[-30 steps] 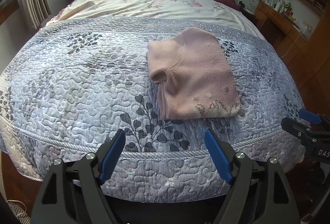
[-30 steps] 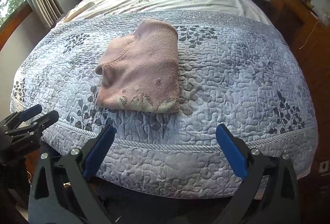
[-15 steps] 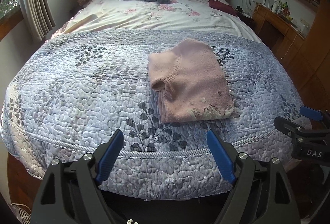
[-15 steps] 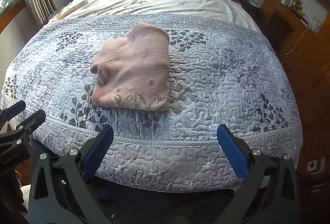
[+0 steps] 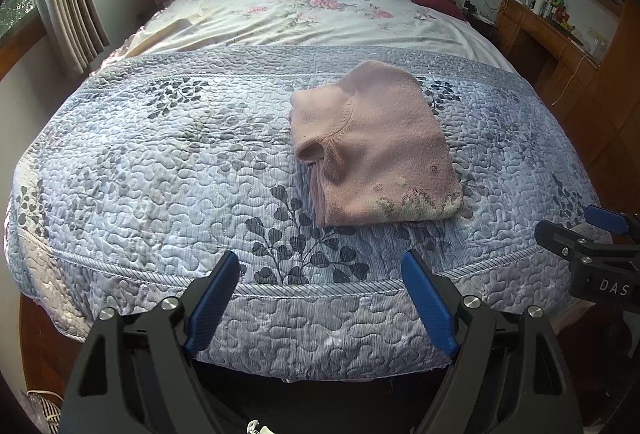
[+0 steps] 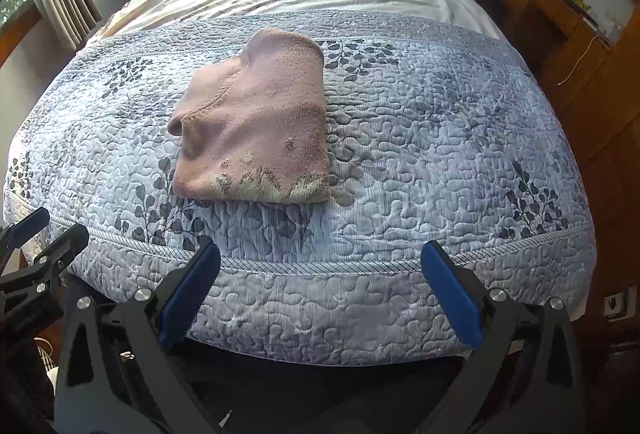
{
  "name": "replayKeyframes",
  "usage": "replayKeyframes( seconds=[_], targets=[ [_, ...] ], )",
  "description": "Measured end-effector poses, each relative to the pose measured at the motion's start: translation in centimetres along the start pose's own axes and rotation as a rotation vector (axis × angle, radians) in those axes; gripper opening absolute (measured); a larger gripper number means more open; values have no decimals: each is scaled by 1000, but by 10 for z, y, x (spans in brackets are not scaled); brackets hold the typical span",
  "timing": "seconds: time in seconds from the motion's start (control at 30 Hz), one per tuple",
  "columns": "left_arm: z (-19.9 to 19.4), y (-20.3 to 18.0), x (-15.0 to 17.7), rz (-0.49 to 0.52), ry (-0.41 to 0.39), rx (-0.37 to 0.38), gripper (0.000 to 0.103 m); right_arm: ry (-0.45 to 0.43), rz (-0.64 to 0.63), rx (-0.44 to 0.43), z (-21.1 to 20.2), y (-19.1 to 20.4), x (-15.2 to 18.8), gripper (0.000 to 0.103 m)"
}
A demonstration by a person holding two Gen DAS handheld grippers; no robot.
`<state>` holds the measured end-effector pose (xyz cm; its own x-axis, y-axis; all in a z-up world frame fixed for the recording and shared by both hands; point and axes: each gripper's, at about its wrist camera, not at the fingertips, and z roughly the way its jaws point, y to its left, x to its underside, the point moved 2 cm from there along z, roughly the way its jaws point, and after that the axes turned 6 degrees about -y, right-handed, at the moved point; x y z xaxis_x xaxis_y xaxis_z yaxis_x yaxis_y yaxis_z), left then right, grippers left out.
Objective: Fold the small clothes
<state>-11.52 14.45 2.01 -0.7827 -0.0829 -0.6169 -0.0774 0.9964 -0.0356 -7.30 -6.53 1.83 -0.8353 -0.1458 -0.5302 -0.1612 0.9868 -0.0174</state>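
Folded pink knit sweater (image 5: 374, 146) lies on the blue-grey quilted bedspread (image 5: 160, 170), near the foot edge. Left claw (image 5: 320, 298) and right claw (image 6: 320, 282) both spread, empty, hovering off the bed's foot, well short of it.

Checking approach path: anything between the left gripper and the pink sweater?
Nothing but bare quilt. In the left wrist view, the open left gripper hangs off the bed's foot edge, and only leaf-patterned fabric separates it from the folded pink sweater.
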Motion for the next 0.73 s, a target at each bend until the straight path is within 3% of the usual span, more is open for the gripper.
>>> replayKeyframes(
  seconds=[0.73],
  targets=[
    [4, -2, 1, 15, 11, -6, 84, 6, 28, 24, 5, -10, -3, 100]
  ],
)
